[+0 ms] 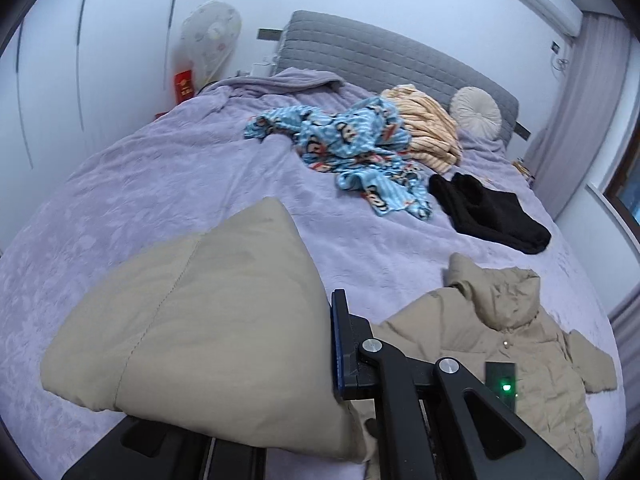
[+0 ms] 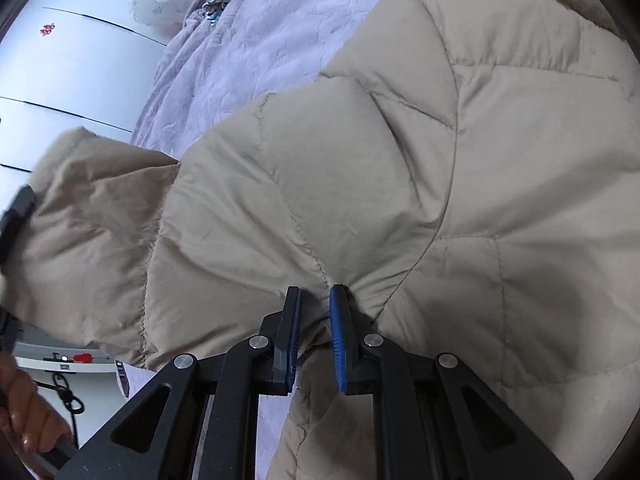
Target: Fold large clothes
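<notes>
A beige quilted puffer jacket lies on the lilac bed, its hood and one sleeve to the right in the left wrist view. My left gripper is shut on a lifted fold of the jacket, which hides its left finger; the right finger shows. In the right wrist view the jacket fills the frame. My right gripper is shut on a pinch of its fabric between the blue pads.
A blue cartoon-print garment, a peach striped blanket and a black garment lie further up the bed. A round cushion leans on the grey headboard. A fan stands by the wall.
</notes>
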